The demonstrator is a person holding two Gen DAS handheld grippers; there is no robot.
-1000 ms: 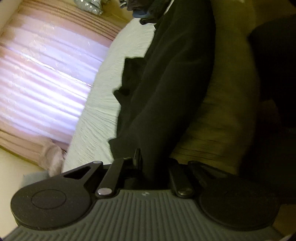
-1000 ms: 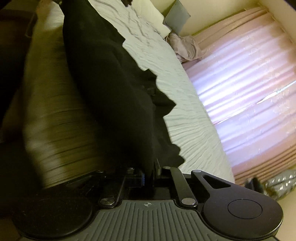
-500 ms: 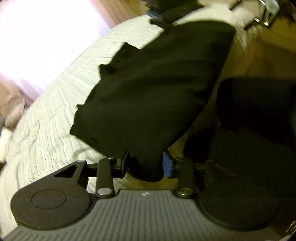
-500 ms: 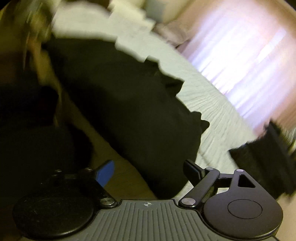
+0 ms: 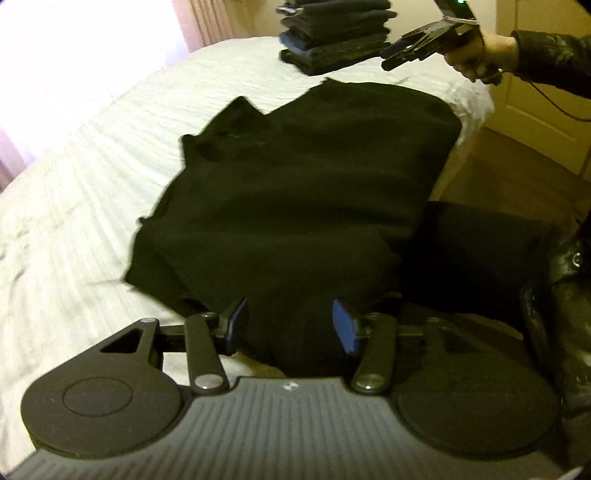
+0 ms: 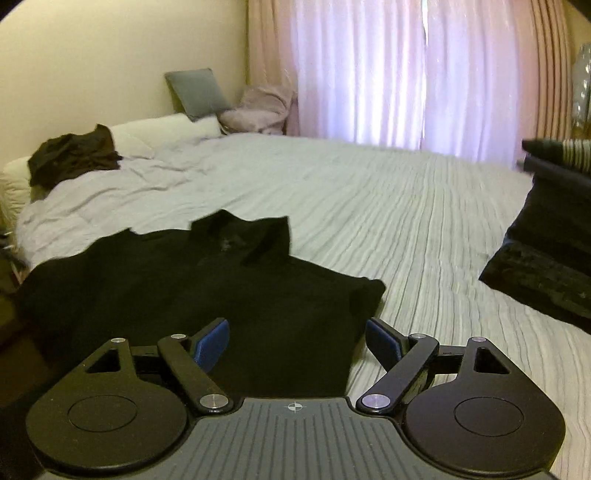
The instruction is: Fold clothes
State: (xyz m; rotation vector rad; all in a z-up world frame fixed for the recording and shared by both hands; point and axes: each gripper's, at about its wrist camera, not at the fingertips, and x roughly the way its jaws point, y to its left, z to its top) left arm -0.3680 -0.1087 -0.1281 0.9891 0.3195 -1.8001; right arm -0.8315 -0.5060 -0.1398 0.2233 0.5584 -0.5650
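Note:
A black garment (image 5: 303, 184) lies spread on the white bedspread (image 5: 74, 221), its near edge hanging over the bed's side. It also shows in the right wrist view (image 6: 207, 288), with its collar toward the far side. My left gripper (image 5: 290, 326) is open, its fingers on either side of the garment's hanging edge. My right gripper (image 6: 297, 341) is open and empty just above the garment's near edge. The right gripper also shows in the left wrist view (image 5: 417, 51), held up at the far right.
A stack of folded dark clothes (image 5: 332, 33) sits at the bed's far corner; it also shows in the right wrist view (image 6: 550, 236). A crumpled dark garment (image 6: 74, 155) lies near the pillows (image 6: 166, 129). Curtains (image 6: 388, 74) hang behind the bed.
Both grippers held the garment shut a second ago, laid it on the bed, then opened and let go. The right gripper has lifted away from it.

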